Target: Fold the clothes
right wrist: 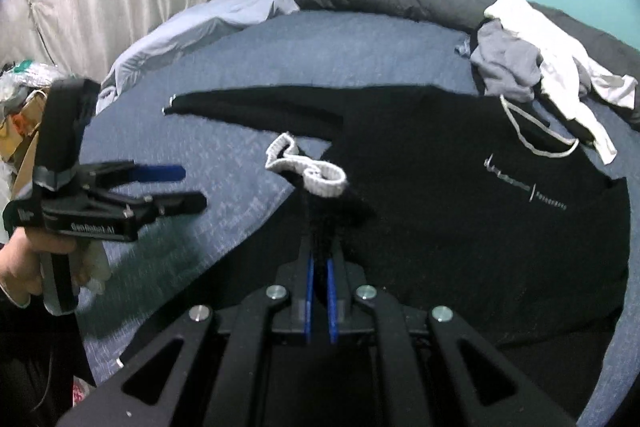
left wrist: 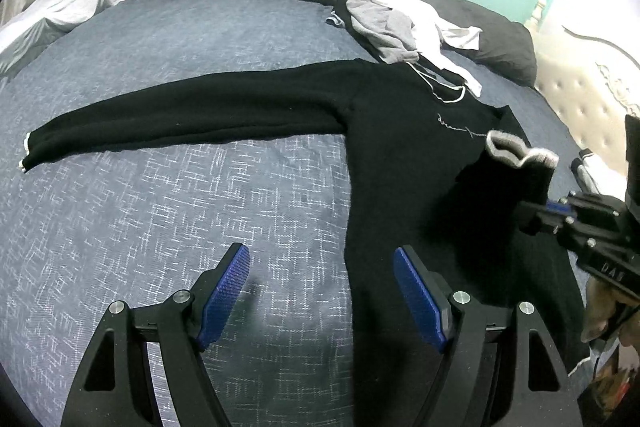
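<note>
Now: black sweater (left wrist: pixel 400 155) lies front-up on the bed (left wrist: pixel 160 207), one sleeve (left wrist: pixel 180 119) stretched out flat. Right hand-held gripper (right wrist: pixel 318 259) is clamped on the other sleeve just behind its grey cuff (right wrist: pixel 316 175), held over the body. Left hand-held gripper (left wrist: pixel 322 291) stands wide, empty, above the sweater's edge. Judgement: soft knit, light, limp; sags from any single pinch. Grip cuffs, shoulders, hem corners; ribbing should hold best.
</note>
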A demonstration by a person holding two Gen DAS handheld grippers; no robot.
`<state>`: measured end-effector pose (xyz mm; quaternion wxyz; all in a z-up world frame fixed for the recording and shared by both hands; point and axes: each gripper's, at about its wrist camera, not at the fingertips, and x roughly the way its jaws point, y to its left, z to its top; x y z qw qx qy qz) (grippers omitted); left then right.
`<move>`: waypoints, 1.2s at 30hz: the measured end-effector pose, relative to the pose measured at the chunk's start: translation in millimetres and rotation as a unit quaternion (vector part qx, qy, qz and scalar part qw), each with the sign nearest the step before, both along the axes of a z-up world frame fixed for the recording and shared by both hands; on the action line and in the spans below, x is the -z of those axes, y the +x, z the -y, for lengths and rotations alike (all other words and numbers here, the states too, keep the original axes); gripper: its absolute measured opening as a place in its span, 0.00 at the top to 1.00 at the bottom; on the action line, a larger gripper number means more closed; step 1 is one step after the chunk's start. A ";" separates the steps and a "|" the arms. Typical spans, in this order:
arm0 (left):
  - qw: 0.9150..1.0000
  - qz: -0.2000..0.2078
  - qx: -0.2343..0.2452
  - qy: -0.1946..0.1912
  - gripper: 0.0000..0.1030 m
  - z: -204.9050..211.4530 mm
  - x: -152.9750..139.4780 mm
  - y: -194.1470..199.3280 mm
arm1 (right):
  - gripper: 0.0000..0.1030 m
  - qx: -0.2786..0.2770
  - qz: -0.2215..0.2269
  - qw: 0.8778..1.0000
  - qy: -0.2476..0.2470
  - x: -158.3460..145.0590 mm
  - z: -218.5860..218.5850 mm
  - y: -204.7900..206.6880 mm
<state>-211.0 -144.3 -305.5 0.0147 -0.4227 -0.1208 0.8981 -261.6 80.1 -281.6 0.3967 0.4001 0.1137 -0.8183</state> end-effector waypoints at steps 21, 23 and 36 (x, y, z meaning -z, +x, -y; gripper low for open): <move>1.000 -0.001 0.021 -0.014 0.24 -24.8 -0.9 -11.4 | 0.63 0.036 0.045 0.998 0.014 10.3 -54.1 6.1; 0.999 -0.001 0.031 -0.019 0.24 -33.0 -0.1 -13.1 | 0.63 0.078 0.038 0.996 0.011 6.4 -79.8 -4.0; 0.995 0.013 0.092 -0.041 0.24 -99.2 11.8 -47.2 | 0.54 0.378 0.079 0.919 -0.080 10.5 -283.4 -85.4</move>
